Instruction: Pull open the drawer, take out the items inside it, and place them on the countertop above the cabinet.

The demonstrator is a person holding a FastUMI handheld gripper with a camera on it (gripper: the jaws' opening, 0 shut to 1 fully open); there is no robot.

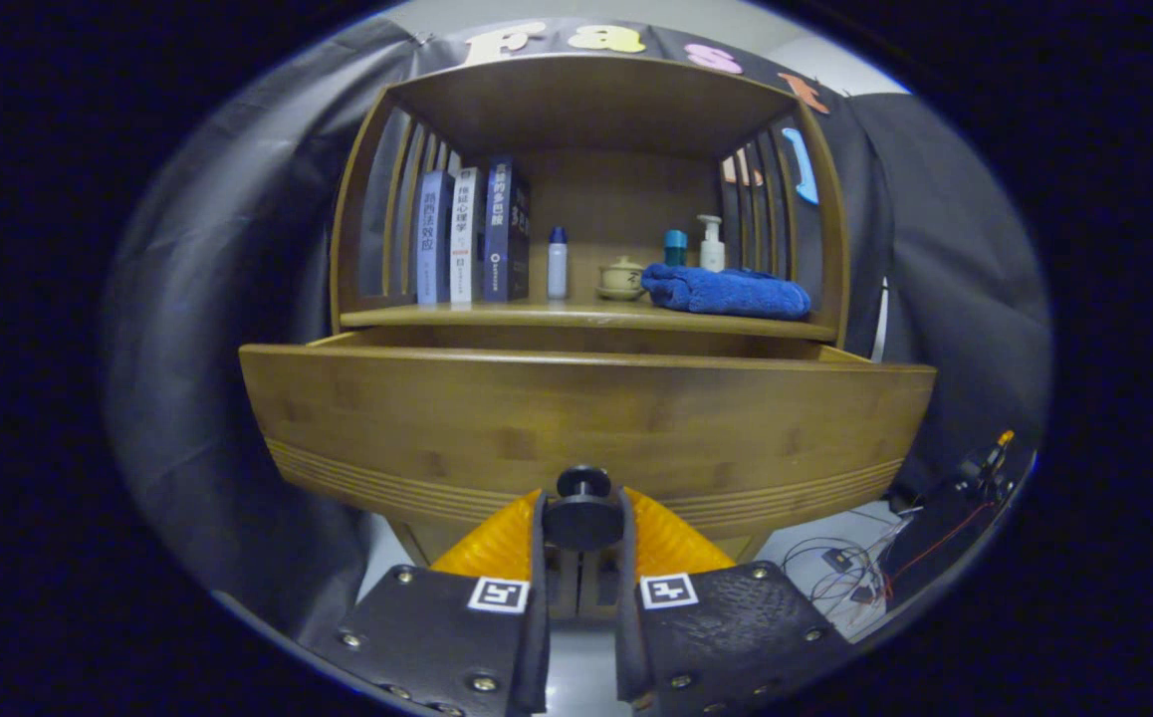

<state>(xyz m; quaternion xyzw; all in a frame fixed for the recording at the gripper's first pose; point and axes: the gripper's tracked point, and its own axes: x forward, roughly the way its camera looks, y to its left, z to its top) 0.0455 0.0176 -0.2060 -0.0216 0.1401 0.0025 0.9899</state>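
A wooden cabinet stands ahead with its drawer (586, 418) pulled out toward me. The drawer's wide front panel hides whatever lies inside. A dark round knob (583, 508) sits low on the drawer front, and my gripper (583, 523) is shut on it, one finger pressing each side. Above the drawer runs the countertop shelf (497, 317). On it lie a folded blue towel (726, 291), a small ceramic teapot (622, 278), a white bottle with a blue cap (558, 262), a teal-capped bottle (675, 247), a pump bottle (711, 245) and three upright books (467, 239).
Slatted wooden side walls (392, 199) and a roof close in the shelf. Black cloth hangs on both sides. Loose cables and a small device (975, 478) lie on the pale floor to the right of the cabinet.
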